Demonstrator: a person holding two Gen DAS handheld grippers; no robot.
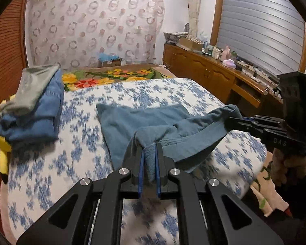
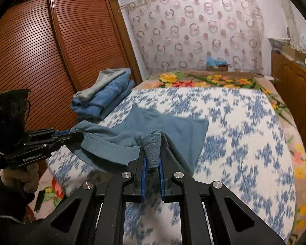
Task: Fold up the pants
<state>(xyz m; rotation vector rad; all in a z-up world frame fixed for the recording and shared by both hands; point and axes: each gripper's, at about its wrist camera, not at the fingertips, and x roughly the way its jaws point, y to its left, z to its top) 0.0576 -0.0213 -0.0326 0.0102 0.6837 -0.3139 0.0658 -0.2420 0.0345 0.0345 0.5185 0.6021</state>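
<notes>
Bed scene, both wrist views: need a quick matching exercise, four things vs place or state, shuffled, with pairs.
Things:
1. teal pants
2. folded clothes stack
3. floral blanket
4. wardrobe

Places or states:
A. brown slatted doors, beside the bed
B. lies at the far end of the bed, past the blue-and-white cover
C. pinched at one edge by the left tongs and the right tongs, partly lifted
D. rests at the bed's edge by the wardrobe, grey piece on top

Pairs: 1-C, 2-D, 3-B, 4-A
</notes>
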